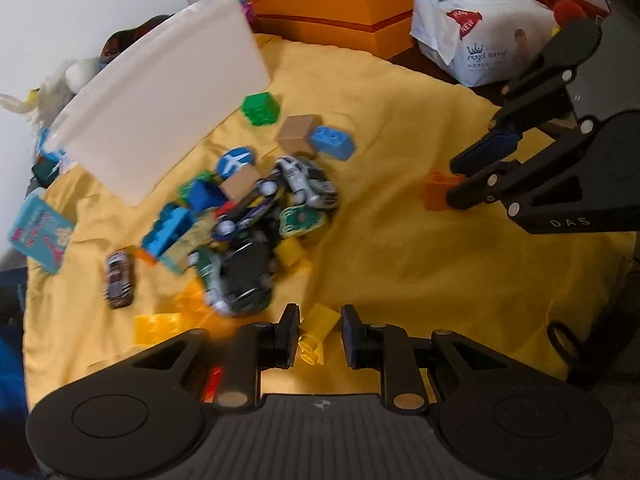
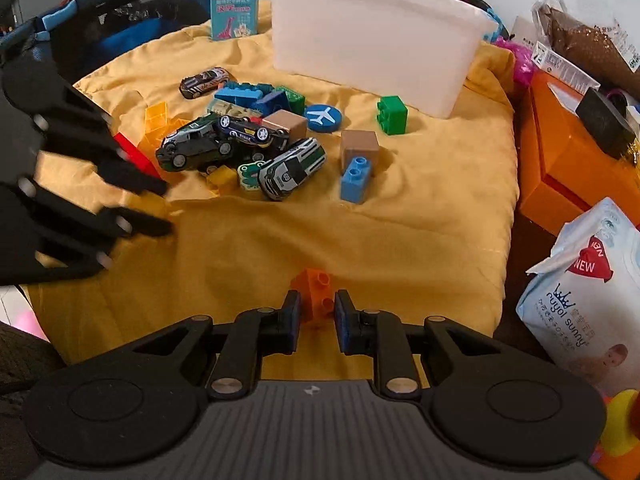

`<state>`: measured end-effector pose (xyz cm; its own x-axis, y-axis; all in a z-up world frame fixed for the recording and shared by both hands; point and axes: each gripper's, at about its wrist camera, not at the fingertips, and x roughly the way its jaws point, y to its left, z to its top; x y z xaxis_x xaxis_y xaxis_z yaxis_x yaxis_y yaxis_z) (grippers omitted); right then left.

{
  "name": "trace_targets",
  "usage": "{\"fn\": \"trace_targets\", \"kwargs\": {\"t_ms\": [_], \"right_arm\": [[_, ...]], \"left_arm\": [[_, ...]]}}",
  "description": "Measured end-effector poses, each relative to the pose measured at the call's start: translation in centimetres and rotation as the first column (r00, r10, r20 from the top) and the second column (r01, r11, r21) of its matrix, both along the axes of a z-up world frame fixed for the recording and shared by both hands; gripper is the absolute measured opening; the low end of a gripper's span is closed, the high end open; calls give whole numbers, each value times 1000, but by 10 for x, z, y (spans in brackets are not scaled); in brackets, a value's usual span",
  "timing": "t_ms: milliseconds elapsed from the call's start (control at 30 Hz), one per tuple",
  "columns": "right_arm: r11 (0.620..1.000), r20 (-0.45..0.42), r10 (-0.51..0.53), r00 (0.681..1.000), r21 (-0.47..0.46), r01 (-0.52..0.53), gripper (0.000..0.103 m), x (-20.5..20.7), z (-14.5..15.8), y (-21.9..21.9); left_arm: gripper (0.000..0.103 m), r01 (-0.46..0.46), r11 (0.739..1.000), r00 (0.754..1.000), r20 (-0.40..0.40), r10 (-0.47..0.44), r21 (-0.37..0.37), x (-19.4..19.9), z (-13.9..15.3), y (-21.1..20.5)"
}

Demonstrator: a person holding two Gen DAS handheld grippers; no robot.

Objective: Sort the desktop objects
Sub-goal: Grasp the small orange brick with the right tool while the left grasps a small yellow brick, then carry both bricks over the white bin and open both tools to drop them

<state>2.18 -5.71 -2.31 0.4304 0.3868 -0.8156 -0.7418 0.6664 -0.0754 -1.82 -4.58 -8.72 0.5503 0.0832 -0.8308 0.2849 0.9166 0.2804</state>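
I see a yellow cloth (image 2: 360, 232) covering the surface, with the white bin (image 2: 372, 36) standing at its far edge. In front of the bin sits the mixed pile of toy cars (image 2: 224, 140) and blocks. My right gripper (image 2: 316, 316) is spread around the orange block (image 2: 316, 288), near and apart from the pile. My left gripper (image 1: 320, 336) is spread around a yellow block (image 1: 318, 326); the left view is blurred, so contact is unclear. To grip well, I should centre each block between the pads, close squarely on flat sides, then lift straight up off the cloth's folds.
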Motion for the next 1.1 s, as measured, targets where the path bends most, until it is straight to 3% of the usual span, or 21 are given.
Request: {"fn": "trace_targets", "kwargs": {"t_ms": [133,267,400,633,767,833,900,1000,1100], "right_arm": [[1000,-1,-6,1000,4,6,25,-4,-1,-2],[999,-14,-29,999,21,29,35,-7,0,-7],[999,-3,-36,999,40,36,36,-7,6,-10],[999,-7,-23,1000,41,24,36,-8,6,-3],[998,-15,-40,999,41,41,36,-7,5,-2],[998,-3,-48,999,39,48,36,-7,5,-2],[998,-2,-50,999,40,50,36,-7,5,-1],[998,-6,-45,999,36,46,36,-5,2,2],[998,-17,-49,999,39,49,33,-2,-3,4]], "left_arm": [[34,25,992,998,60,-18,-120,-8,2,-8],[42,0,996,995,104,9,-89,-23,13,-5],[42,-19,992,994,105,32,-122,-32,17,8],[41,177,980,980,109,-167,-96,-46,17,-11],[33,180,982,984,17,-179,-63,-27,1,-8],[32,187,982,982,20,-186,-40,-22,-2,-5],[32,216,974,976,17,-215,-67,-19,-2,2],[23,238,969,971,-2,-239,-68,-13,-9,11],[18,184,972,983,5,-185,-149,-10,-9,20]]}}
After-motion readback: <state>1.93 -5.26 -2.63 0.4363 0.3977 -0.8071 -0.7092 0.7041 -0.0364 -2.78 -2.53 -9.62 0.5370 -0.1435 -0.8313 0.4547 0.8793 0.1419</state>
